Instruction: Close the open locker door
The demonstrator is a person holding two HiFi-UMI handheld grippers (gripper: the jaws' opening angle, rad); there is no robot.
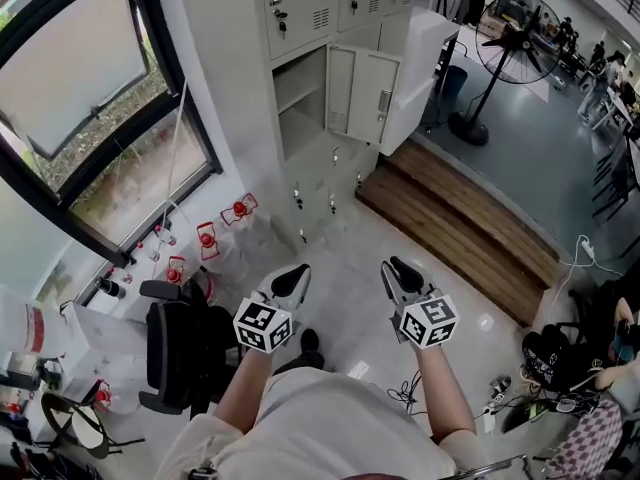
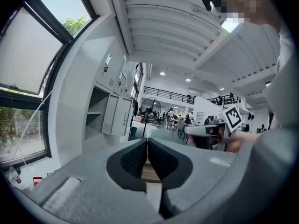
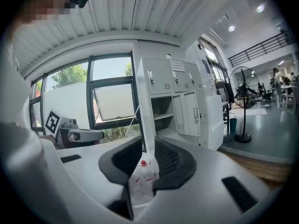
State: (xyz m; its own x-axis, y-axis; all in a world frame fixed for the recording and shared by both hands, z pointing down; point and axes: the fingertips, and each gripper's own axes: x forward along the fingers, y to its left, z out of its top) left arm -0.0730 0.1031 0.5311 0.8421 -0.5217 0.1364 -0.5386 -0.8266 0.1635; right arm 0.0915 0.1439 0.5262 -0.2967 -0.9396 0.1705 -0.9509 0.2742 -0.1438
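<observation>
a big window (image 1: 80, 78), pale floor (image 1: 340, 268), wooden step (image 1: 470, 228) and standing fan (image 1: 517, 25).

Locker bank (image 1: 300, 18) at 12, open locker door (image 1: 371, 96) right of its compartment (image 1: 298, 103). Fan (image 1: 515, 28) at 2, wooden step (image 1: 470, 218) at 3, window (image 1: 90, 108) at 10, bottles (image 1: 207, 236) on floor (image 1: 350, 268) below it, chair (image 1: 170, 348) at 8.

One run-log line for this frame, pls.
phase: pre-contact | white metal locker cabinet: lower compartment open, untouched | left gripper: fingers shut, empty | right gripper: fingers apart, empty
</observation>
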